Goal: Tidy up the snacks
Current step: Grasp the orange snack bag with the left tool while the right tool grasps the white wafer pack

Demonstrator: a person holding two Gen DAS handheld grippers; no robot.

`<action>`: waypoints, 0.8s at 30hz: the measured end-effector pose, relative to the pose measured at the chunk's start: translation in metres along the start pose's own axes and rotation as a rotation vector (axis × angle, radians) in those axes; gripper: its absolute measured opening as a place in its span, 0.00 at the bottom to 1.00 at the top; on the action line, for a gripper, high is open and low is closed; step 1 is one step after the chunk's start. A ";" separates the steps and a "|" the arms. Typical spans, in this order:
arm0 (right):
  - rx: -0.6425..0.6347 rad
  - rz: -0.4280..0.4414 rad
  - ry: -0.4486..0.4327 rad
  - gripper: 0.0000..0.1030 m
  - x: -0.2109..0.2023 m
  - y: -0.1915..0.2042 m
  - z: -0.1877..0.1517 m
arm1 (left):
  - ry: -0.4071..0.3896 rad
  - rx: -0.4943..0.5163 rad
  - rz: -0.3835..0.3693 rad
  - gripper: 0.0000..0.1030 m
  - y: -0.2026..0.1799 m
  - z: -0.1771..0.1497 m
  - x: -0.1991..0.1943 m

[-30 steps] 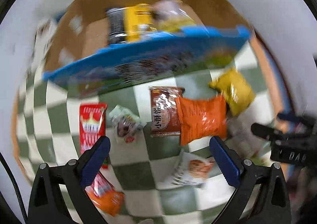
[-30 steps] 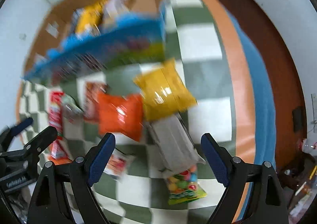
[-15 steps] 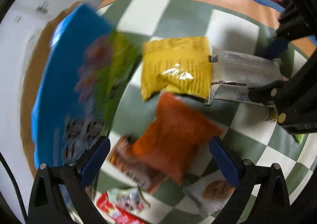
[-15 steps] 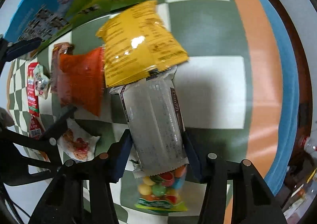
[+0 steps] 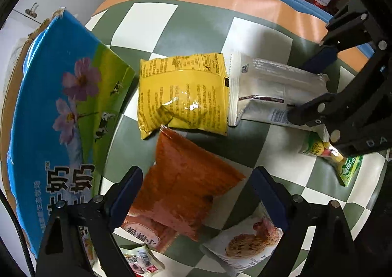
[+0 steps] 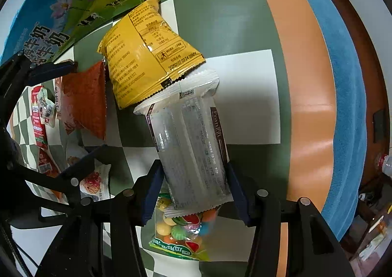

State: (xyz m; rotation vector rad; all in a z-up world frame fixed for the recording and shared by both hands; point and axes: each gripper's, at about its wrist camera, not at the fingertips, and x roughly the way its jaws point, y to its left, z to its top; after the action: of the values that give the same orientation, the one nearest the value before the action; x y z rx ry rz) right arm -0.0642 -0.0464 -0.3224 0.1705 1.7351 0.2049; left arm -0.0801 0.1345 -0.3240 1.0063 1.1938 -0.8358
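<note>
My right gripper (image 6: pixel 194 188) is shut on the near end of a silver-white packet (image 6: pixel 193 149), which also shows in the left wrist view (image 5: pixel 274 86). A yellow bag (image 6: pixel 144 56) overlaps the packet's far end. My left gripper (image 5: pixel 196 193) is open, its jaws on either side of an orange bag (image 5: pixel 183 184). The orange bag lies on a brown packet (image 5: pixel 144 233). The blue milk carton box (image 5: pixel 56 115) stands at the left of the snacks.
A candy bag (image 6: pixel 183 230) lies under my right gripper. A white cookie packet (image 5: pixel 242 245), a small white packet (image 5: pixel 142 262) and red packets (image 6: pixel 36 117) lie on the green-and-white checkered cloth (image 5: pixel 201 29). An orange and blue floor lies beyond.
My right gripper has closed on the silver-white packet. My left gripper has swung from the box and come down over the orange bag, still open.
</note>
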 end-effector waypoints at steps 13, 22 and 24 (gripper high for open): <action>0.118 0.089 0.011 0.59 -0.006 -0.047 0.000 | 0.030 0.025 0.045 0.89 0.042 -0.018 -0.020; 0.111 0.065 0.005 0.59 -0.012 -0.045 -0.003 | 0.208 0.097 0.063 0.61 0.018 -0.043 0.024; 0.110 0.050 -0.007 0.57 -0.011 -0.037 -0.006 | 0.226 -0.022 0.036 0.57 0.029 -0.054 0.025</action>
State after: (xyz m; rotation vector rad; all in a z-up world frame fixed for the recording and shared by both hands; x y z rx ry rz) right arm -0.0682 -0.0855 -0.3195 0.2951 1.7371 0.1453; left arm -0.0673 0.1947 -0.3473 1.1226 1.3686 -0.6919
